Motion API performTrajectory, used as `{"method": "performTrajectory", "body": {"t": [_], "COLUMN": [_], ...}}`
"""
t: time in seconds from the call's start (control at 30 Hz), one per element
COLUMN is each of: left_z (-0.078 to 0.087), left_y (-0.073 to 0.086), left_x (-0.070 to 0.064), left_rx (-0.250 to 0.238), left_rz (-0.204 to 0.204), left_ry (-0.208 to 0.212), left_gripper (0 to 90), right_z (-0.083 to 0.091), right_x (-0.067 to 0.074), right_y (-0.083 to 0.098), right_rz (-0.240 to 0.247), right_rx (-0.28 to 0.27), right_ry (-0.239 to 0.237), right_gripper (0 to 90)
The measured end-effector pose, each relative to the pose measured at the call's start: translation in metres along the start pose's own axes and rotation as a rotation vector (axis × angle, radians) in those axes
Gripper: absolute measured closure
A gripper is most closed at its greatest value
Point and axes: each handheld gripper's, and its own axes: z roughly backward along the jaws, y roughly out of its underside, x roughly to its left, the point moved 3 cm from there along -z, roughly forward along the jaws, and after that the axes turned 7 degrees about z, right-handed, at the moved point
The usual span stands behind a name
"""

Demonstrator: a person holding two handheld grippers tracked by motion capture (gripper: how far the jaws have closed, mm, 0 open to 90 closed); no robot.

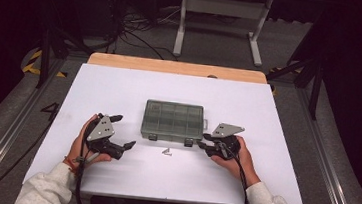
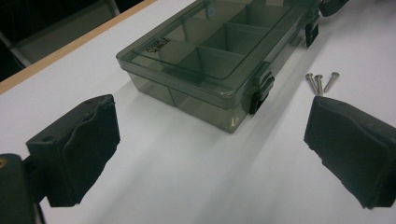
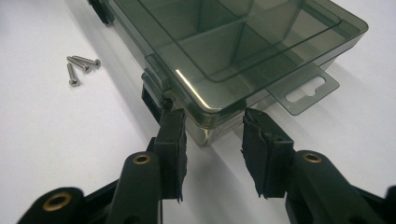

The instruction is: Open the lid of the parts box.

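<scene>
Though smooth, smoky translucent plastic box point(image 1: 173, 121), rectangular.

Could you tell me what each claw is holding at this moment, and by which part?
The right claw grips the box by its near corner; the left claw holds nothing.

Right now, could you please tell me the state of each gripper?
Left gripper: open, holding nothing, short of the compartment box.
Right gripper: partly closed around the box's near corner; whether the pads press on it cannot be told.
</scene>
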Motion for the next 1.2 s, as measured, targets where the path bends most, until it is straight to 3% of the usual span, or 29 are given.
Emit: {"method": "performTrajectory", "body": {"t": [0.77,1.2], "left_z": [-0.0001,0.0], "left_y": [0.0013,0.0013], "left_x": [-0.0013,-0.0015], "left_rx": [0.004,0.004], "left_rz": [0.002,0.002], "left_ry": [0.01,0.016], "left_gripper": [4.3,4.5], "right_z": [0.0022,0.0049], "right_x": [-0.0012,-0.0012], "right_y": [0.0015,0.0008], "right_rz": [-0.024,-0.028], "right_rx": [-0.007,-0.017], "right_ry": [-0.031,-0.035], "right_gripper": [65.7,73.6]}}
